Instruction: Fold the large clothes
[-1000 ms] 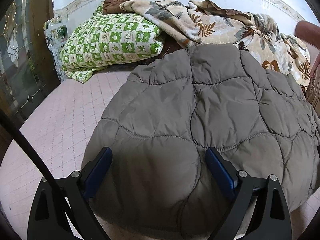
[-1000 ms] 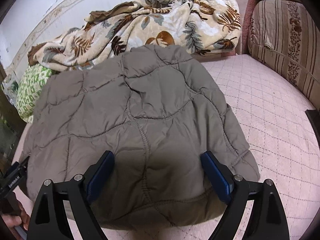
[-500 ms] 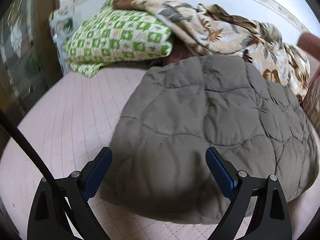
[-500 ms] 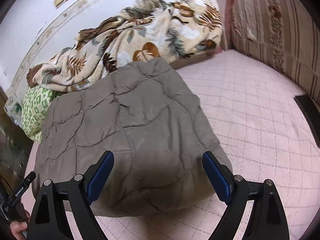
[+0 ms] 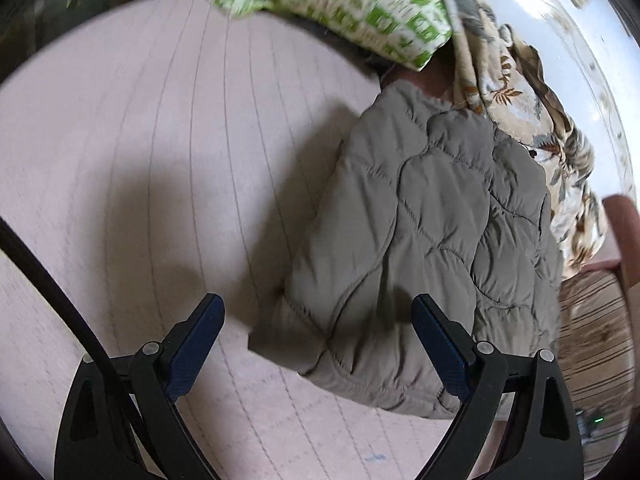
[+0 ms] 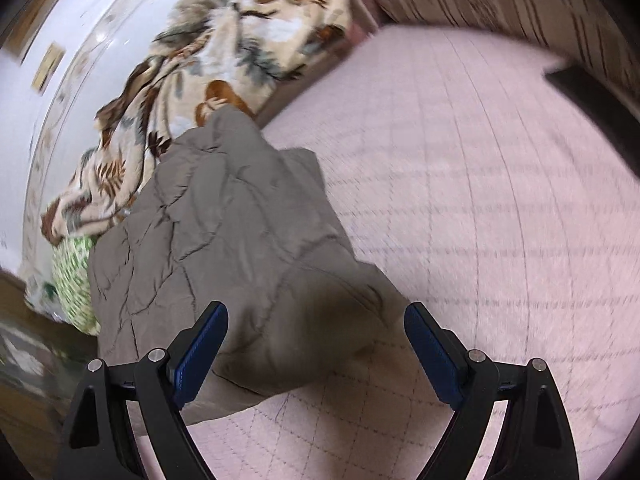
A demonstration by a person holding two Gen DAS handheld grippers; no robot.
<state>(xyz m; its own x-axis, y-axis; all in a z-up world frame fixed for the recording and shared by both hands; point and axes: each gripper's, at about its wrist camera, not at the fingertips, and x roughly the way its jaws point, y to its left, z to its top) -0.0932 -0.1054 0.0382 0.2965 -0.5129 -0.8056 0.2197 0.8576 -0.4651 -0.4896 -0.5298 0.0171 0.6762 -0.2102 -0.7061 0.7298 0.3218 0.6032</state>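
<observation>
A grey-brown quilted jacket (image 5: 432, 240) lies folded in a compact bundle on the pink quilted bed cover (image 5: 140, 140). It also shows in the right wrist view (image 6: 240, 240). My left gripper (image 5: 318, 314) is open and empty above the jacket's near left corner. My right gripper (image 6: 316, 318) is open and empty above the jacket's near right corner. Neither gripper touches the jacket. Both views are tilted and motion-blurred.
A green checked pillow (image 5: 340, 4) and a leaf-print blanket (image 6: 208, 68) lie at the bed's far side against the white wall. A striped brown cushion (image 5: 592, 328) lines the right side. Bare pink bed cover (image 6: 480, 200) spreads right of the jacket.
Both grippers have pulled back from the jacket and rolled outward: the left now looks over the bed left of it, the right over the bed right of it. The jacket stays put.
</observation>
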